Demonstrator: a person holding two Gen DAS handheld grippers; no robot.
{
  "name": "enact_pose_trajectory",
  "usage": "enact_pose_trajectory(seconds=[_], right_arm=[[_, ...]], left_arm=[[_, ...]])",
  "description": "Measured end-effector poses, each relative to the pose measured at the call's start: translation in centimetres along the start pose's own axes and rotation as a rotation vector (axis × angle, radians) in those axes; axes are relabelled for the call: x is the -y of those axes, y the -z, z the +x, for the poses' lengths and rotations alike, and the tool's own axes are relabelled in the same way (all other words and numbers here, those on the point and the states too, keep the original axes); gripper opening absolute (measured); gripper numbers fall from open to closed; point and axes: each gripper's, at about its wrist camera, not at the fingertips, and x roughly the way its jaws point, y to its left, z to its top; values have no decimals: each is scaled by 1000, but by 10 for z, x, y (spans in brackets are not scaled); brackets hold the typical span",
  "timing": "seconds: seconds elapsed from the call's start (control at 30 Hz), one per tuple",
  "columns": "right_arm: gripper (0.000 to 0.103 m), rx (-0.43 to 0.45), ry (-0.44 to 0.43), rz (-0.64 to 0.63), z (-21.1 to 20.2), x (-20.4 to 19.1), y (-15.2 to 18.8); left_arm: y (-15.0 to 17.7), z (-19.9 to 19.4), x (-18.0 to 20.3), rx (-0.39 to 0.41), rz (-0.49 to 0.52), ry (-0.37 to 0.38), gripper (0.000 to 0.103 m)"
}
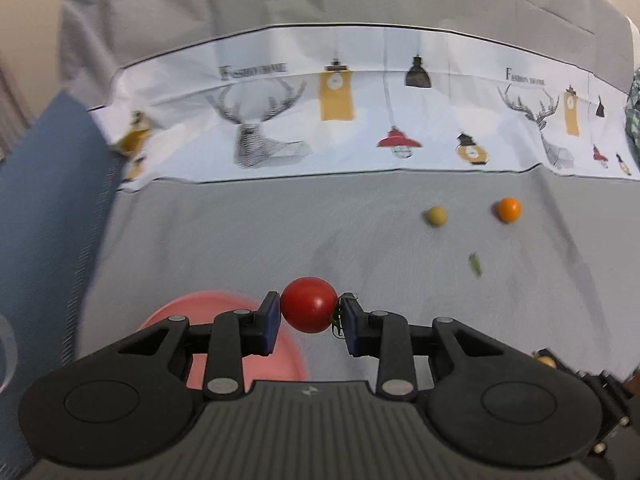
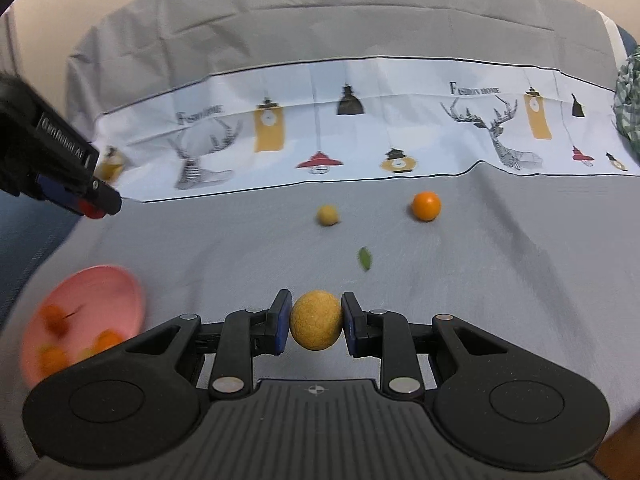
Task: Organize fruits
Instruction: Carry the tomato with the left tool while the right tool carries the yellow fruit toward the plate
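Right wrist view: right gripper [image 2: 316, 325] pinches yellow fruit [image 2: 316, 325]; pink bowl [image 2: 116, 280] lies low-left, nearer the left gripper [image 1: 309, 307], which clamps a tomato [image 1: 309, 305].

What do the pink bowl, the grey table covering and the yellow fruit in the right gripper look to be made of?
Pink bowl: probably plastic, given its even matte colour, though motion blur leaves it open.
Grey table covering: woven fabric, matte, with soft creases and folds.
Yellow fruit: whether real or an imitation is unclear; its skin is dull with a fine swirled texture, clamped in the right gripper.
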Motion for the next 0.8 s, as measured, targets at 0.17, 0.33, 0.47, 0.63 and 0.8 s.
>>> enact_pose_trajectory(seconds=[0.17,0.33,0.47,0.63,0.8], right_arm=[[28,17,-70,-14,-51,-20,5],[28,44,-142,-45,-93,-47,8],[28,64,-176,-100,-121,-71,14],[28,96,-201,-198,-152,-96,23],[28,112,-195,-234,-165,-106,24]], left_arm=[[43,-50,-24,-16,-8,-24,36],[86,-92,-45,-1,-22,-33,36],[113,-116,-59,9,-46,-43,36],[135,-136,-75,28,-92,-39,36],[154,-148,-84,41,-97,-40,36]])
